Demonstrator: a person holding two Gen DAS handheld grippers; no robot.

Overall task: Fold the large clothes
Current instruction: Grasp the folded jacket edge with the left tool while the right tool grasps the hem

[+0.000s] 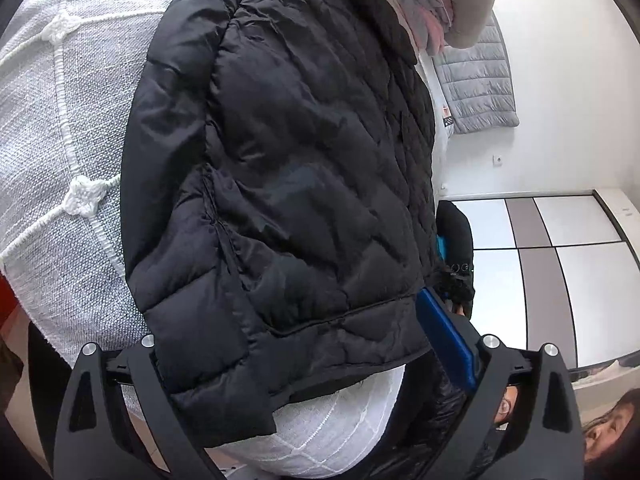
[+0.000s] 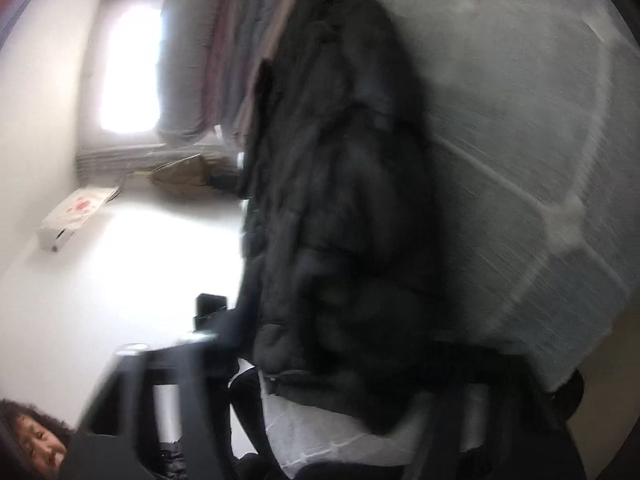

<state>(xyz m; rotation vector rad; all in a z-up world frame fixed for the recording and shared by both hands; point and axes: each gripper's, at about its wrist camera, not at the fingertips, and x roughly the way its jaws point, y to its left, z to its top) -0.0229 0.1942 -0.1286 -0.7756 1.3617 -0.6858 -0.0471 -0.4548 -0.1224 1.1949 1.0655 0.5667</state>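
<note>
A black quilted puffer jacket [image 1: 288,184] lies spread on a white knitted bedspread [image 1: 60,128]. My left gripper [image 1: 292,320] stands open at the jacket's near hem. The hem lies between its fingers and drapes over the left one, while the blue pad [image 1: 448,336] of the right finger shows bare beside the hem. The right wrist view is badly blurred. In it the same jacket [image 2: 344,216] runs up the middle over the bedspread [image 2: 520,140], and my right gripper [image 2: 340,364] sits at the jacket's lower edge. The blur hides how its jaws stand.
A stack of folded clothes [image 1: 424,4] lies beyond the jacket. A grey quilted garment [image 1: 476,80] hangs on the wall near a white and grey wardrobe [image 1: 560,264]. A person [image 1: 608,432] is close to the grippers. A bright window [image 2: 128,68] and a box [image 2: 76,212] show.
</note>
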